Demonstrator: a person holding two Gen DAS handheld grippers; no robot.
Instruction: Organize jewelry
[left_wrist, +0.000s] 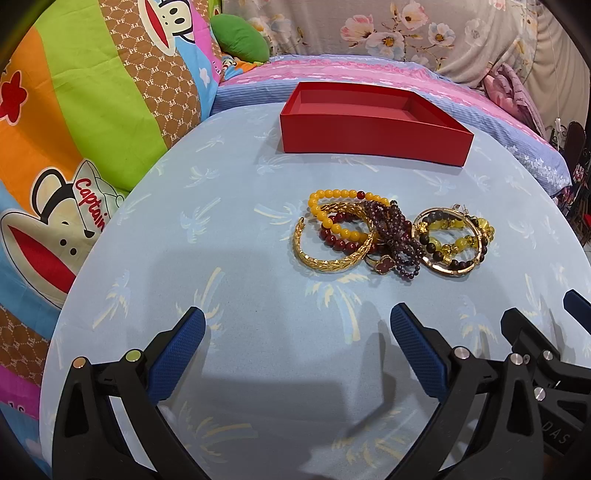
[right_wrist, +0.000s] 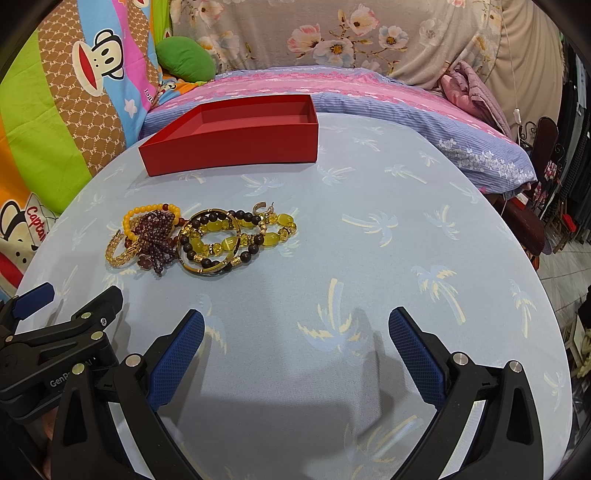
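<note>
At the near edge of each wrist view the lower parts of the tongs are cut off by the frame, so only the black arms and blue ribbed pads are seen. The left tongs (left_wrist: 297, 334) are spread wide with nothing between the pads, and the right tongs (right_wrist: 295, 334) are likewise released and bare; both are held above the surface (left_wrist: 229, 332), which is covered in pale blue cloth printed with palm trees. In the left view the right tongs are only partly seen at the lower right corner, and in the right view the left tongs are partly seen at the lower left. Beyond the pads, well apart from them, the jewelry pile (left_wrist: 391, 236) is found lying on the cloth. It is tangled, so the exact count of pieces cannot be told. A gold bangle (left_wrist: 330, 245) is seen at the left of the heap, overlapped by a yellow and red bead bracelet (left_wrist: 334, 221); a bunched dark purple bead strand (left_wrist: 397, 236) lies in the middle, and a ring of gold, dark and yellow-green beads (left_wrist: 452, 240) lies at the right. Small metal pieces at the far edge of the heap are too small to be made out. Farther back a red open box (left_wrist: 373, 146) is set on the surface; its visible floor is bare, though the near wall hides part of the inside. Behind it a bed (right_wrist: 369, 96) with pink and blue bedding is seen.
</note>
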